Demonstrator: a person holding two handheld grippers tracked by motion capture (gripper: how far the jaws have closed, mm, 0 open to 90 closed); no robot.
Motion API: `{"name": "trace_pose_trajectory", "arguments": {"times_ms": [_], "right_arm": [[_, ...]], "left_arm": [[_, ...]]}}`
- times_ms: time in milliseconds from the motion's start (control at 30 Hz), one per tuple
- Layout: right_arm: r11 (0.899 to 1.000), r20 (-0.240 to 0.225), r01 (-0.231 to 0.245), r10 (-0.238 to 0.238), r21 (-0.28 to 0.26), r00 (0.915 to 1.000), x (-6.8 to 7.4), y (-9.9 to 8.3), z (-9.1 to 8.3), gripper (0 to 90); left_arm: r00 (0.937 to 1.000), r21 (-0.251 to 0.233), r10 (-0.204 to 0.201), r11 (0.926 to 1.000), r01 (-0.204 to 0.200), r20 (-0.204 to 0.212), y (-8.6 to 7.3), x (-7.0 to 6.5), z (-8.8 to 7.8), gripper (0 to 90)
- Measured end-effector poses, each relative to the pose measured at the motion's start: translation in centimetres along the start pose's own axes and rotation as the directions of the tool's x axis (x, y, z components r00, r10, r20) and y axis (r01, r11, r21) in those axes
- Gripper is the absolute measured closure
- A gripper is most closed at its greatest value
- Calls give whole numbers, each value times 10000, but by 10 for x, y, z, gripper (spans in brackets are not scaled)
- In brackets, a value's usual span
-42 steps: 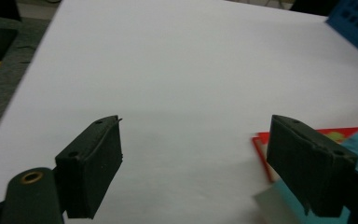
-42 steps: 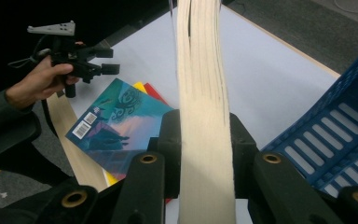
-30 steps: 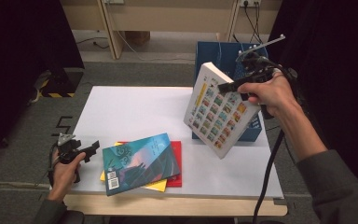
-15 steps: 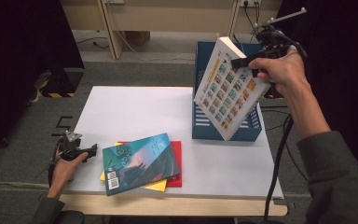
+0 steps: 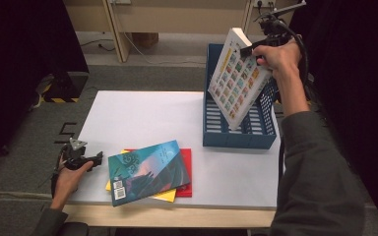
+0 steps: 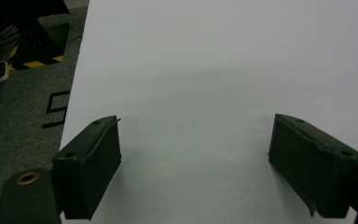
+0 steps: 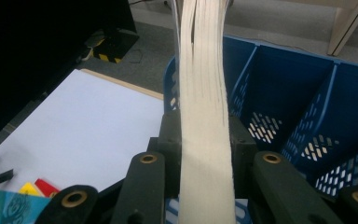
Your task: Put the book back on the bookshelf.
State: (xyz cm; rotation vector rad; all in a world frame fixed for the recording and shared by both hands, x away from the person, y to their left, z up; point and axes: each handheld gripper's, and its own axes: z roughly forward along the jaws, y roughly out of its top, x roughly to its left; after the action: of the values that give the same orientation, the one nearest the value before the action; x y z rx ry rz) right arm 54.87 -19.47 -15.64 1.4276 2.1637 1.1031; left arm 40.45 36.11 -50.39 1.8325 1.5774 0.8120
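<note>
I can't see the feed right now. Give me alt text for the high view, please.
The right gripper holds a white book with a grid of coloured pictures tilted above a blue slotted file rack. On the white table, a teal book lies on red and yellow ones; the left gripper rests beside them, open.

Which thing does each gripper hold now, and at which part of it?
The right gripper is shut on the book, clamping its page edge near the top corner. The left gripper is open and holds nothing.
</note>
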Motion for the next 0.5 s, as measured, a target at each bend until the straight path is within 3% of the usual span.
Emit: {"name": "trace_pose_trajectory", "arguments": {"times_ms": [267, 500], "right_arm": [[9984, 590, -545, 553, -147, 9967, 0, 18, 22, 736], [9955, 676, -917, 931, -242, 9934, 8, 27, 44, 736]], "left_arm": [[10000, -7, -10, 10000, 10, 14, 0, 0, 0, 155], [10000, -38, 55, 10000, -55, -62, 0, -1, 0, 155]]}}
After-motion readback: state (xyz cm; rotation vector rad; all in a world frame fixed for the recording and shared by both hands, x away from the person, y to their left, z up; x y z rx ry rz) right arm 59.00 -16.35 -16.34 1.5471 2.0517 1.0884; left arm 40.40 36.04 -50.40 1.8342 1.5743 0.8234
